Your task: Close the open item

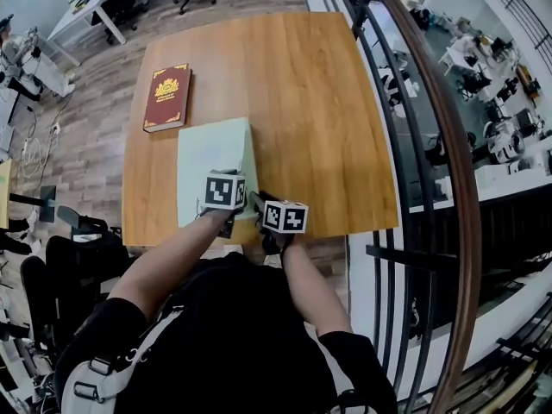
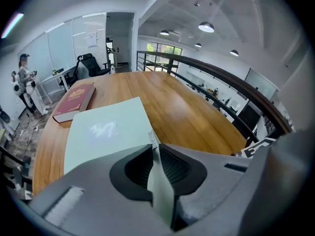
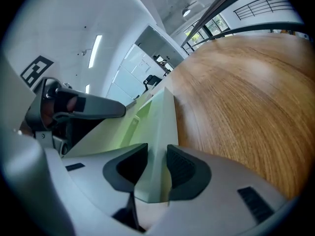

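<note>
Wooden table carries a pale green folder at its near edge, with a red book just beside its far left corner. Left gripper pinches the folder's thin cover between narrow jaws. Right gripper clamps the thicker edge, jaws wider.

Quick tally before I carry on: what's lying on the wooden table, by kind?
pale green folder: 1
maroon book: 1
Total: 2 things on the table
</note>
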The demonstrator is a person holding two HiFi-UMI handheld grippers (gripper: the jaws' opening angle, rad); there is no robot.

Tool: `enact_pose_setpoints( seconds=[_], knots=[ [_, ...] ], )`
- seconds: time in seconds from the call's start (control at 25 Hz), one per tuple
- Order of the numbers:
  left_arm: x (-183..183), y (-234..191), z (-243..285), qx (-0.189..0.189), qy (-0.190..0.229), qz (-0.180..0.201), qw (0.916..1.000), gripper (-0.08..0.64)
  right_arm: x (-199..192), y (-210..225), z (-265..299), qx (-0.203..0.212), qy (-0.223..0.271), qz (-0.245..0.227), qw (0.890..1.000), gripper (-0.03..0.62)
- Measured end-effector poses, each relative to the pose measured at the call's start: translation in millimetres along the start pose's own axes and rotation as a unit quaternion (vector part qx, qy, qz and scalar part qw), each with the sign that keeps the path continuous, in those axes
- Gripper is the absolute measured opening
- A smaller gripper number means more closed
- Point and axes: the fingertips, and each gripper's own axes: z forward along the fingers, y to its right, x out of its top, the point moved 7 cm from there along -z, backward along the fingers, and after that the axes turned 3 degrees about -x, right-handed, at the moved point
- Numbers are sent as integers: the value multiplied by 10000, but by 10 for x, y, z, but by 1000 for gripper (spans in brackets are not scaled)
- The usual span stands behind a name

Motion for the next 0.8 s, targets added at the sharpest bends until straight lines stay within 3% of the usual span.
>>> enact_pose_setpoints(
  seconds=[0.28,0.52,0.8],
  knots=[
    [-65,97,292,175,-191,-185,9995,46,-63,-20,-44,140,19,52,9999,121],
    [-67,95,418,117,-271,-377,9989,51,-46,-19,-35,196,-69,-49,9998,123],
    [-46,79,531,46,-491,-340,9982,54,-70,-19,-16,159,-61,-12,9999,124]
  ],
)
